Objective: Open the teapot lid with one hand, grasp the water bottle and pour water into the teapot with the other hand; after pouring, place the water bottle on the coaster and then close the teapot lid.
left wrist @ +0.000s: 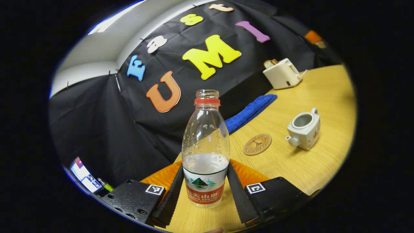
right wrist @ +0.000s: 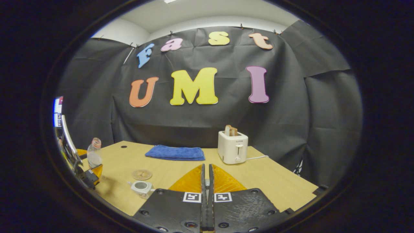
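Both views are evenly lit from overhead, with a bright ceiling strip burning out at the upper left of the left gripper view. The bench (left wrist: 291, 168) shines a warm yellow with soft glare, and the teapot (left wrist: 304, 128) and water bottle (left wrist: 206, 145) cast faint, short shadows. Focus is sharp at centre. Fisheye distortion bends the bench edge and wall folds, and the rims darken and smear. The right gripper view is dimmer, its left edge blurred.

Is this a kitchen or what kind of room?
Probably a staged test booth, not a real kitchen: black cloth walls behind a wooden table holding a toaster and teapot.
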### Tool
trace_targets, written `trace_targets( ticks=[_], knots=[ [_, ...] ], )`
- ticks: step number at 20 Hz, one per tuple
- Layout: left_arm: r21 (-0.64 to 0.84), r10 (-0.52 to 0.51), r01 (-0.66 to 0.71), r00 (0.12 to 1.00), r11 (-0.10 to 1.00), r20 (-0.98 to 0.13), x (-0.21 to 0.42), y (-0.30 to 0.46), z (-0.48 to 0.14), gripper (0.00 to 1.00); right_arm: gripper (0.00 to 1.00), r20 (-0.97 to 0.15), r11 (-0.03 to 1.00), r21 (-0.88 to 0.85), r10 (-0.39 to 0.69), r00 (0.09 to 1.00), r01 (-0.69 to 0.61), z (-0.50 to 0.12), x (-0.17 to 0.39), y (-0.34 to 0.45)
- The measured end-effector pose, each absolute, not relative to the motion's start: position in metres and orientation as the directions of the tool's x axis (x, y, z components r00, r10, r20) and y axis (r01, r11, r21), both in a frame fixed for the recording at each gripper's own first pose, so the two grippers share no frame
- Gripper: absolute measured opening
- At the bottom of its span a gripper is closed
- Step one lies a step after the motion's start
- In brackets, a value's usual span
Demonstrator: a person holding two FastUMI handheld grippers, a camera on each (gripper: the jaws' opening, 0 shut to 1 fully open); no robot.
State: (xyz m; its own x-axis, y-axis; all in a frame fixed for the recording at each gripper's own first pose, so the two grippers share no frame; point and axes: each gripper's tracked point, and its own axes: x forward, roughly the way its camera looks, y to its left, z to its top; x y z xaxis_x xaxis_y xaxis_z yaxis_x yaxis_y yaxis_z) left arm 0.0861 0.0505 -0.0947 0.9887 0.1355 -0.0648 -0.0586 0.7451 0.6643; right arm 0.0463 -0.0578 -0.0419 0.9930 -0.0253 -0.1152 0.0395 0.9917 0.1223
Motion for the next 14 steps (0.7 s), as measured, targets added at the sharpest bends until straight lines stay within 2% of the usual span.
trace_targets(
  ticks=[4,9,14],
  knots=[
    [0.83,0.143,-0.021,0.987,0.557,-0.071,0.084,0.04,-0.099,0.76,0.0,-0.117,0.992,0.117,-0.033,0.993,0.046,-0.042,0.046,-0.062],
    [0.887,0.165,0.057,0.975,0.458,-0.147,0.084,0.035,-0.112,0.77,0.0,-0.127,0.993,0.104,-0.041,0.991,0.054,-0.044,0.046,-0.065],
    [0.959,0.145,0.104,0.979,0.265,-0.146,0.087,0.021,-0.106,0.77,0.0,-0.131,0.996,0.084,-0.029,0.991,0.041,-0.046,0.046,-0.059]
  ],
)
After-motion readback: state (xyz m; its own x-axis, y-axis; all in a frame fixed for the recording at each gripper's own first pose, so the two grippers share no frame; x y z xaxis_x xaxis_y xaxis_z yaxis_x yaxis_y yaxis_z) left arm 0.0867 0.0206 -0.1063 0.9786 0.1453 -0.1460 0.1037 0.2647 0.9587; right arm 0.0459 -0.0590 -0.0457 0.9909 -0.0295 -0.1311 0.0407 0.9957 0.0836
